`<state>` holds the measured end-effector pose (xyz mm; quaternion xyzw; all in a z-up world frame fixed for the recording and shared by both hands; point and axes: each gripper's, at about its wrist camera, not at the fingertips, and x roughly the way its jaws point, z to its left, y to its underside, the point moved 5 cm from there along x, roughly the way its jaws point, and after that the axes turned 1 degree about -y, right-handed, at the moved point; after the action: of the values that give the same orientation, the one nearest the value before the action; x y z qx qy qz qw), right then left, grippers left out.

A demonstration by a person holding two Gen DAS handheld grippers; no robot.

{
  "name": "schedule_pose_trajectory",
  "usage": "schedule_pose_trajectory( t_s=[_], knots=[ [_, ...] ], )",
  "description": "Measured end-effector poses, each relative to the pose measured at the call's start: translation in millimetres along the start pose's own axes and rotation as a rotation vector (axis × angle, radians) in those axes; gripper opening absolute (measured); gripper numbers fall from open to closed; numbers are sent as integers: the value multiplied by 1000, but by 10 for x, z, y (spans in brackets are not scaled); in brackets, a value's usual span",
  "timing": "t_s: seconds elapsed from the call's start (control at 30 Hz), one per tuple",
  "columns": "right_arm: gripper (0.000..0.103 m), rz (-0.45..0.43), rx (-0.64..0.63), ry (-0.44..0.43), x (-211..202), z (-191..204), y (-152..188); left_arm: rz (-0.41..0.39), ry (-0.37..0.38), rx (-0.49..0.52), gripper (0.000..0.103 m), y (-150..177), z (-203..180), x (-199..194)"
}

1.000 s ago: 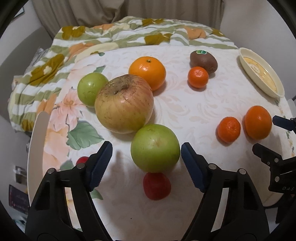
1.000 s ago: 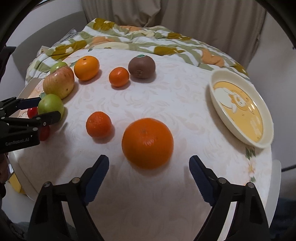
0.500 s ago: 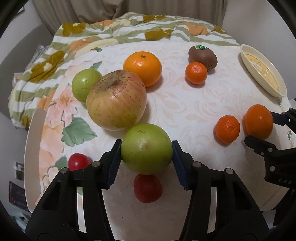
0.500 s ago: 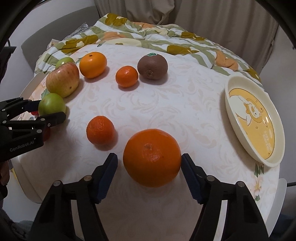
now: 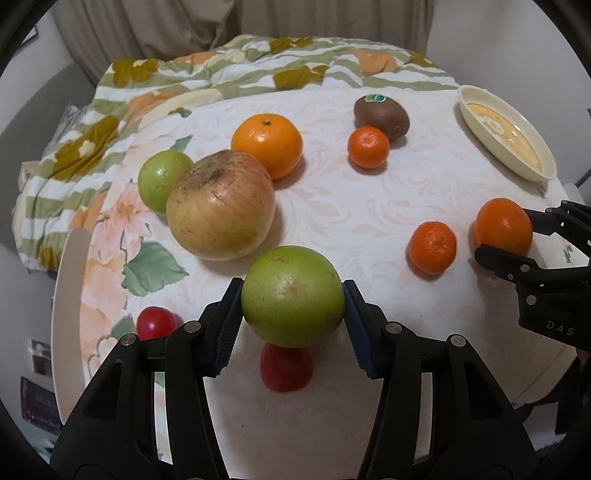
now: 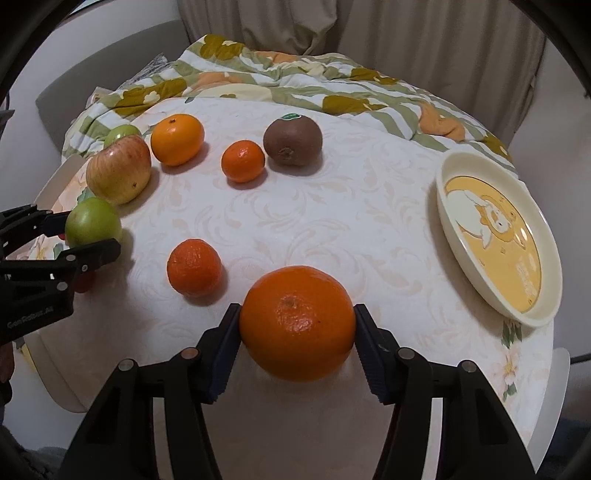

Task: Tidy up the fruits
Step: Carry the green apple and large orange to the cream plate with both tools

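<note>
Left wrist view: left gripper (image 5: 293, 317) closed on a green apple (image 5: 293, 296), both blue pads (image 5: 226, 332) pressed to its sides. Whether the apple clears the tabletop (image 5: 369, 206) cannot be told. Just below it, between the fingers, a red tomato (image 5: 286, 367); a second tomato (image 5: 156, 325) sits left of the gripper on the floral cloth edge. Beyond the apple — a big russet apple (image 5: 220, 205), touching a small green apple (image 5: 162, 179) on its left and just beside an orange (image 5: 266, 144) behind it. Farther right, a mandarin (image 5: 368, 147) touches a kiwi (image 5: 381, 117) with a green sticker. A rough mandarin (image 5: 431, 242) lies well apart on the right.

Right wrist view: right gripper (image 6: 297, 334) clamped on a large orange (image 6: 297, 323), pads tight against both flanks, low over the tabletop near its front edge. The rough mandarin sits just left of it, not touching. Right of the gripper — a cream dish (image 6: 480, 162) with a yellow cartoon print, near the tabletop edge, nothing in it. At far left the other gripper shows with its green apple. Behind the tabletop, a striped floral quilt (image 6: 295, 77) and curtains (image 6: 406, 33).
</note>
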<state>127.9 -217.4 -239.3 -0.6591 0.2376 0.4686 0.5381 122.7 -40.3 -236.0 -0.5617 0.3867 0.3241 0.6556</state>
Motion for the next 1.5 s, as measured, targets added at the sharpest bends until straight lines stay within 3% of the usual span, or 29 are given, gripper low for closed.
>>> schedule_pose_trajectory(
  t_s=[0.4,0.63,0.83,1.13,1.5],
  knots=[
    [55,-86,149,67,-701,44,-73,-93,73,41,59,-163,91,-634],
    [55,-141,255,112,-1153,15,-169,-177,114,129,59,-486,27,-987],
    [55,-182,353,139,-1439,-268,-263,-246,178,183,59,-869,-125,-1119],
    [55,-248,356,182,-1647,-1024,-438,-285,244,188,59,-1469,-776,-1074],
    [55,-227,294,112,-1442,-2040,-569,-251,284,146,59,-2063,-1876,-716]
  ],
)
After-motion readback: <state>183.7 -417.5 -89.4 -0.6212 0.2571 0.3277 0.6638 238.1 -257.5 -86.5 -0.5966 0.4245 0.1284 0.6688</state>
